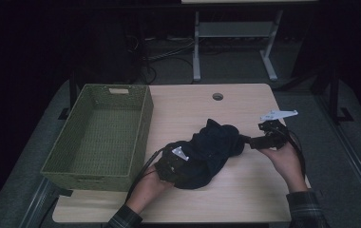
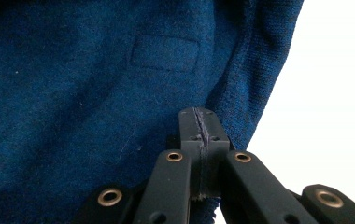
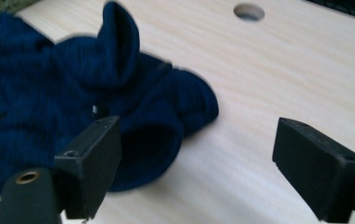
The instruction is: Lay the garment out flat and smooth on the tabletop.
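Left gripper view, jaws pinching blue garment [image 2: 96,93], high view, green basket [image 1: 98,137]

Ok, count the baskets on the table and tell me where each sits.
1. The green woven basket sits on the table's left side, left of the dark blue garment. Nothing in it that I can see; its near inside wall is hidden.

**Both forearms in from the near edge, left jaws clamped, right jaws apart**

Left hand [image 1: 146,183] rests low with its wrist bent inward; the left gripper [image 2: 199,135] has its jaws pressed flat together, a thin fold of dark cloth [image 2: 73,93] pinched in the seam. Right hand [image 1: 285,159] is palm-up, cradling the right gripper [image 3: 196,154] level and pointed leftward. Its jaws stand wide, nothing between the pads
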### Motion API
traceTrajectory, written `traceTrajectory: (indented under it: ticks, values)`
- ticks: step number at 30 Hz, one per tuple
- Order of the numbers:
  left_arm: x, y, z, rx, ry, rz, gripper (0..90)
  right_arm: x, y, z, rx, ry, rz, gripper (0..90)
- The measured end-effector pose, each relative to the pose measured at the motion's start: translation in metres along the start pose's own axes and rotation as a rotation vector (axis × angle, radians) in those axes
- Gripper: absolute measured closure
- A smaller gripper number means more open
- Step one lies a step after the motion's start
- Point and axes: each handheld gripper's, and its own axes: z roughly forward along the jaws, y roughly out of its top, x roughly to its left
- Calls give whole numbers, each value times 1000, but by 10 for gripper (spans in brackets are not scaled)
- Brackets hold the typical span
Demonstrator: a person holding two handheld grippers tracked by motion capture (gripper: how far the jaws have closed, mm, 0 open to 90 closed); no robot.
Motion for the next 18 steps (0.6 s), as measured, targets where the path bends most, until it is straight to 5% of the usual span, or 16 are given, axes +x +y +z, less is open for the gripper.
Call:
traceTrajectory:
  ticks: [8,18]
  values:
    - [0,0,0,-1,-3,-7,899,-15,26,27,16,46,-12,311]
    - [1,0,0,4,-5,-3,900,-27,32,66,64,105,-13,362]
